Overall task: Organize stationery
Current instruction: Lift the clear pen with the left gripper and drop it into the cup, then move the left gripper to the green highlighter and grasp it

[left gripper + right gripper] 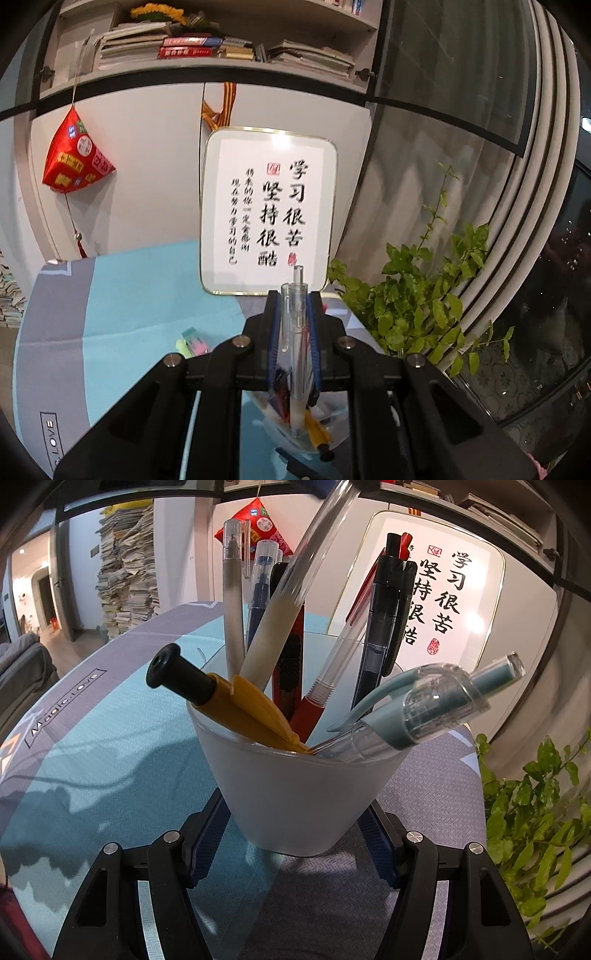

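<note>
My left gripper (293, 297) is shut on a clear pen (294, 325) that stands upright between its blue pads. The pen's lower end reaches down into a frosted white cup (299, 432) seen beneath the jaws. In the right wrist view the same clear pen (314, 554) slants in from the top into the cup (295, 794). My right gripper (295, 836) is shut on the cup's lower wall, one pad on each side. Several pens stand in the cup, among them a yellow pen (240, 705), a teal pen (424, 709) and a black pen (388, 609).
The cup sits on a teal and grey tablecloth (92, 738). A framed calligraphy board (269, 210) leans at the back, and a green plant (417, 306) stands at the right edge. Small coloured items (192, 343) lie on the cloth. Paper stacks (125, 565) rise at the far left.
</note>
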